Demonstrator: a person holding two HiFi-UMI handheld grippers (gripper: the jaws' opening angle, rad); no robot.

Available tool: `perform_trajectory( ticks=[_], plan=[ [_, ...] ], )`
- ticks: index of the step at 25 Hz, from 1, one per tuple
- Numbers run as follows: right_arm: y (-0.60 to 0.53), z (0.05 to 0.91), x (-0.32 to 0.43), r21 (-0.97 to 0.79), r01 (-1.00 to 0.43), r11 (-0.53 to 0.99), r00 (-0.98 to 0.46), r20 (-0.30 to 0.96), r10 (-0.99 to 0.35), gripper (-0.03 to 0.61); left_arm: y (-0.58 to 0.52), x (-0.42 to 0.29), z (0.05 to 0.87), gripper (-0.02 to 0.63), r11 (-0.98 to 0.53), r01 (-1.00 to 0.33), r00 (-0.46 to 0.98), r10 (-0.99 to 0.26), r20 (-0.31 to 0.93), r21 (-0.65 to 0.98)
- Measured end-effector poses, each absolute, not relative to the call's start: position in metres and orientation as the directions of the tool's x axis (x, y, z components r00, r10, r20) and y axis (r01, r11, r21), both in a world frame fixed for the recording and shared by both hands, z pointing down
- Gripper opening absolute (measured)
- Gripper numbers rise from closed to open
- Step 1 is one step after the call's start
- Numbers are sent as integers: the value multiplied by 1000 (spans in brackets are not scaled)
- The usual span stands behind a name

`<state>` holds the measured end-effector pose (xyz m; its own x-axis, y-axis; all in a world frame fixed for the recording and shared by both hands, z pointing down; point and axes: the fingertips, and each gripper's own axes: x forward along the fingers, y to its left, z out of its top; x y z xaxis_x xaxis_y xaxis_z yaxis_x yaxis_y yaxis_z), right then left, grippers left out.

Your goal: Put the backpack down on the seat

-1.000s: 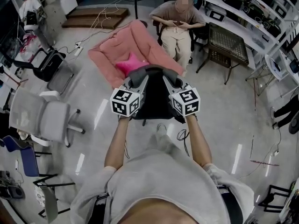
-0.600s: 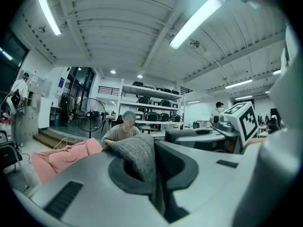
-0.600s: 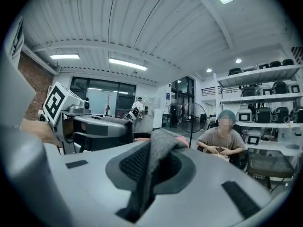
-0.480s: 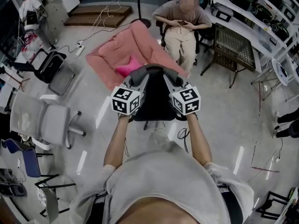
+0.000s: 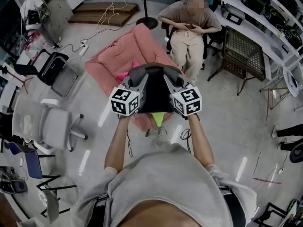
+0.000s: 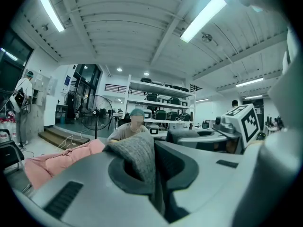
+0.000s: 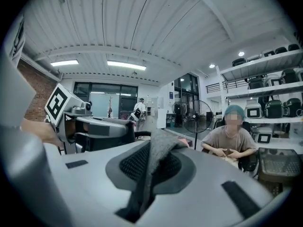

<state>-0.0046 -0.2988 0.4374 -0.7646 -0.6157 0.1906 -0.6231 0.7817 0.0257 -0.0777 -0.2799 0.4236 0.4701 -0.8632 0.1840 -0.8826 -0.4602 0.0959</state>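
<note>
One pink, cushiony seat (image 5: 113,60) lies slumped in soft folds. Over its near end the black, boxy backpack (image 5: 156,96) hangs top up, long axis downward. The left gripper (image 5: 136,77) and right gripper (image 5: 173,78) each close their fingers on a grey knitted strap (image 6: 139,157).

I see a seated person (image 5: 189,30) in a teal cap, a wire-mesh chair (image 5: 244,48) just beside them below white shelves (image 5: 265,20), a grey office chair (image 5: 45,122) far left, and a wooden platform (image 5: 106,13) with loose cables.
</note>
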Motion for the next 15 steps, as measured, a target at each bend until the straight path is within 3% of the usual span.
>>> perform_trajectory(
  ticks=[15],
  plan=[
    [-415, 467, -26, -34, -548, 836, -817, 236, -526, 26, -397, -98, 453, 32, -370, -921, 390, -886, 250, 124]
  ],
)
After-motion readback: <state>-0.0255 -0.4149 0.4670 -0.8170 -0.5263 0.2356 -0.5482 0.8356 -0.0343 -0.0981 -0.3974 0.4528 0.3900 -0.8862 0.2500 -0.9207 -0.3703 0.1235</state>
